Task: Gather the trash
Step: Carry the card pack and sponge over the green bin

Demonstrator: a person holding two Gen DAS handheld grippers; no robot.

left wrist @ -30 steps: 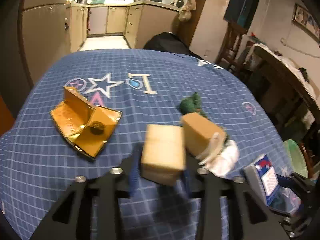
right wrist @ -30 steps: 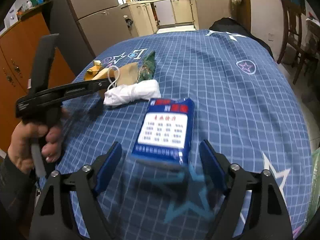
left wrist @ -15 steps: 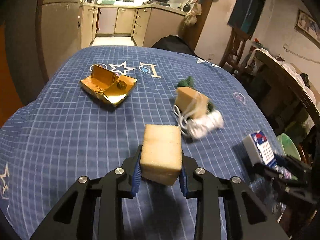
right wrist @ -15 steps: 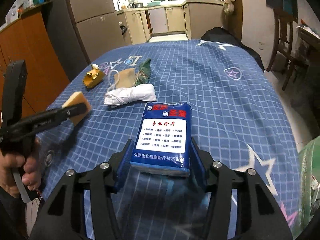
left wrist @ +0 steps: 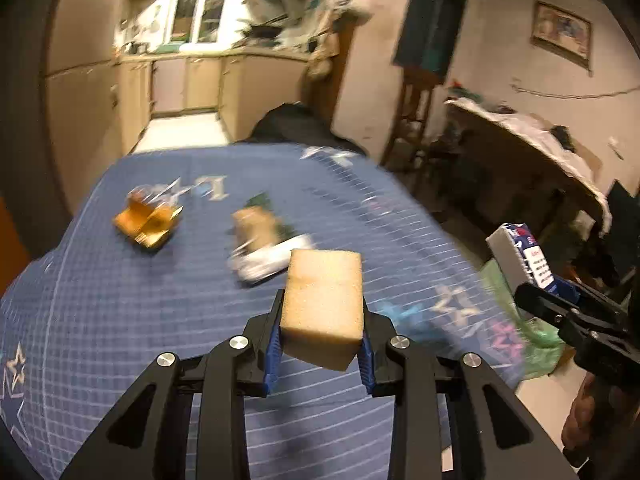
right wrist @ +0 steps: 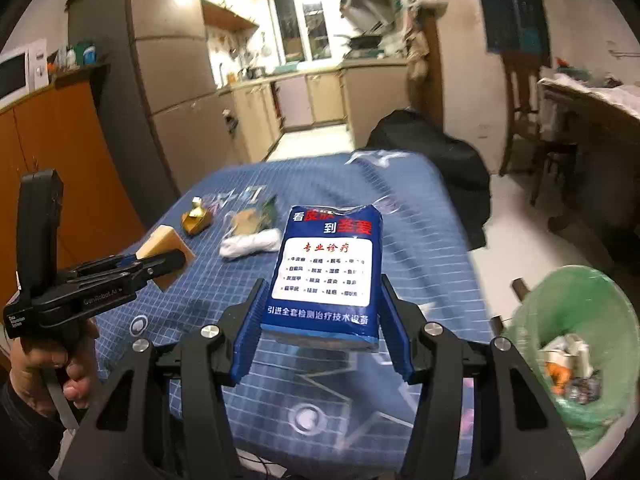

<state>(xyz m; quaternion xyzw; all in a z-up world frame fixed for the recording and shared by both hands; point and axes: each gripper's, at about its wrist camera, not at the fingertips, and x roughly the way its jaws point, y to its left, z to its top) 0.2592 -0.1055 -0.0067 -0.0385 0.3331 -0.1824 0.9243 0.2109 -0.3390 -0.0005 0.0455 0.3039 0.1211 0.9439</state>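
left gripper (left wrist: 320, 344) clamped on sponge (left wrist: 323, 312), right gripper (right wrist: 322, 340) pinching blue packet (right wrist: 326, 276), both lifted off table (right wrist: 420, 240); could slip or miss the green-lined bin (right wrist: 576, 320) if released early

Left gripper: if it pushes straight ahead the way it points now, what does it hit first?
Likely the white wad on the blue tablecloth, just ahead of the held sponge. The left gripper points slightly downward over the table; motion blur and fisheye leave depth uncertain.

Bin (right wrist: 576, 344) mouth gapes open beside the table (right wrist: 432, 216) edge (litter inside).
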